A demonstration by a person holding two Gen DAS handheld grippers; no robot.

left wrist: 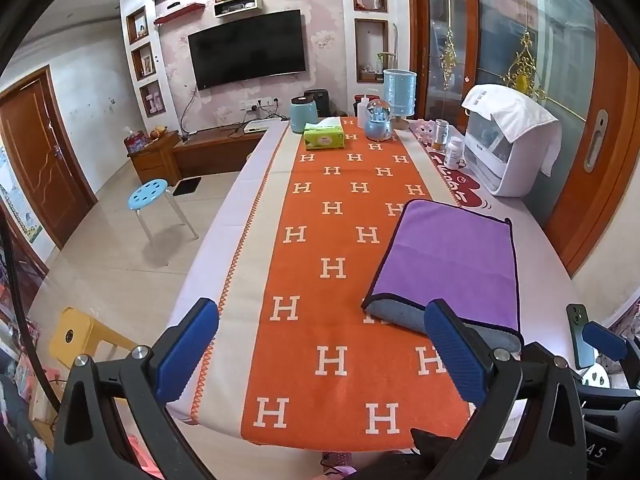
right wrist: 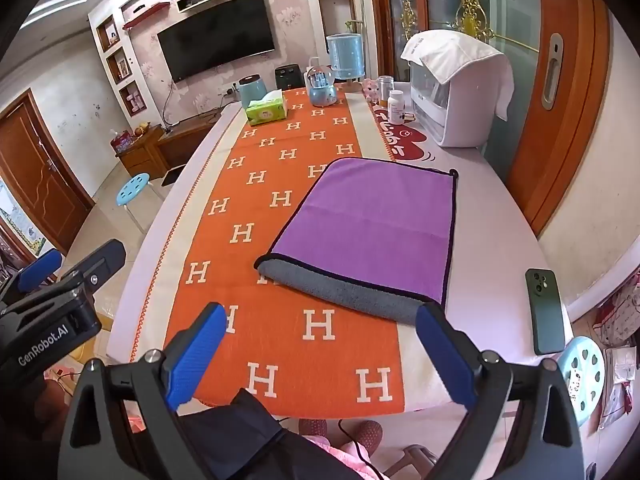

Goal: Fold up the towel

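Observation:
A purple towel (left wrist: 452, 256) with a grey underside and dark trim lies folded flat on the table, partly on the orange H-pattern runner (left wrist: 344, 240). Its rolled grey fold edge faces me. It also shows in the right wrist view (right wrist: 376, 224). My left gripper (left wrist: 320, 352) is open and empty, held above the table's near end, left of the towel. My right gripper (right wrist: 320, 356) is open and empty, just short of the towel's near edge. The left gripper's body (right wrist: 52, 304) shows at the left of the right wrist view.
A dark green phone (right wrist: 544, 312) lies on the table right of the towel. At the far end stand a green tissue box (left wrist: 324, 136), a teal jar (left wrist: 304, 114), a snow globe (left wrist: 378, 120), bottles and a white appliance (left wrist: 508, 152) with a white cloth. Stools (left wrist: 152, 200) stand on the floor.

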